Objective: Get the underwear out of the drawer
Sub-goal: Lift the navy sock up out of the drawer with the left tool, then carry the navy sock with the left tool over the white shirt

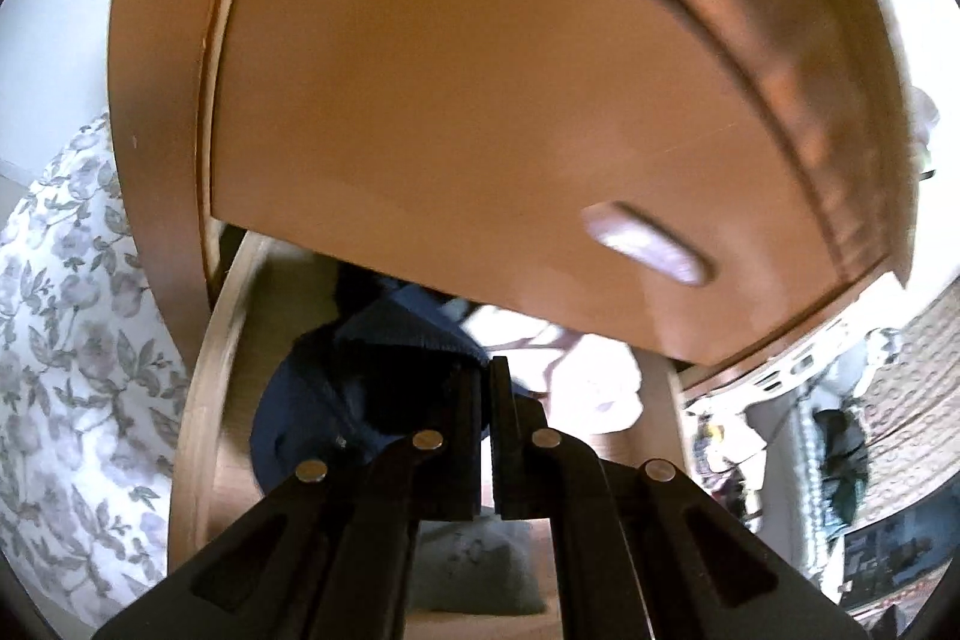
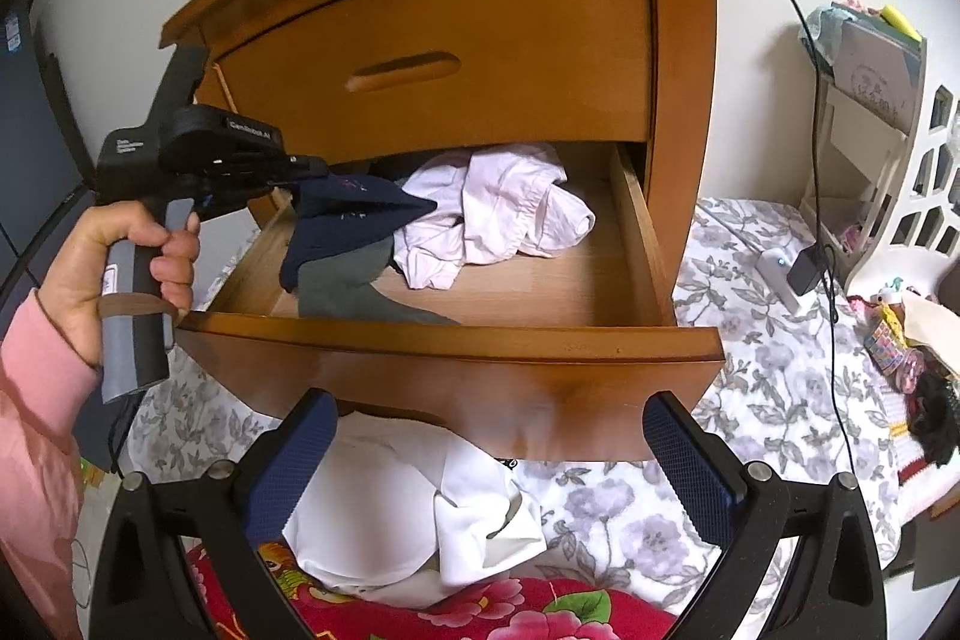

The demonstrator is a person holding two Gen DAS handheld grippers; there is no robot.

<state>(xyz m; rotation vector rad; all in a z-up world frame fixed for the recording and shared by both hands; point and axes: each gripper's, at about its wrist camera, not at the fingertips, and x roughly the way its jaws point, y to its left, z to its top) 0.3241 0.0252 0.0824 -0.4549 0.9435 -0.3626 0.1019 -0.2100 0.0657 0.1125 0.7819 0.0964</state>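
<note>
In the open bottom drawer (image 2: 636, 244) of the wooden nightstand (image 2: 684, 40), my left gripper (image 2: 312, 169) is pinching a dark navy piece of underwear (image 2: 354, 202), its fingers (image 1: 465, 436) pressing together on the cloth near the left wall of the drawer. From the right wrist view, the navy cloth is hanging from those fingers in a stretched fold, one end drooping toward the drawer floor and the far corner touching the heap of pale pink clothing (image 2: 498, 214) at the middle and back. A grey garment (image 2: 354, 286) is lying under the navy one, spreading toward the drawer's front edge. My left hand (image 2: 120, 268), in a pink sleeve (image 2: 36, 400), is wrapping around the grey handle.

In the left wrist view, the closed upper drawer front (image 1: 480, 100) is filling most of the frame, blurred, with its handle slot (image 1: 648, 244) at the lower right. The navy underwear (image 1: 360, 370) is bunching just beyond the closed fingers, beside the pale clothing (image 1: 600, 376).

My right gripper (image 2: 492, 466) is hovering in front of the drawer, below its front panel, with its blue-padded fingers (image 2: 294, 466) standing wide apart and nothing between them. Beneath it, a white garment (image 2: 408, 508) is lying on a red flowered blanket (image 2: 540, 616), beside the grey-flowered bedsheet (image 2: 780, 370).
</note>
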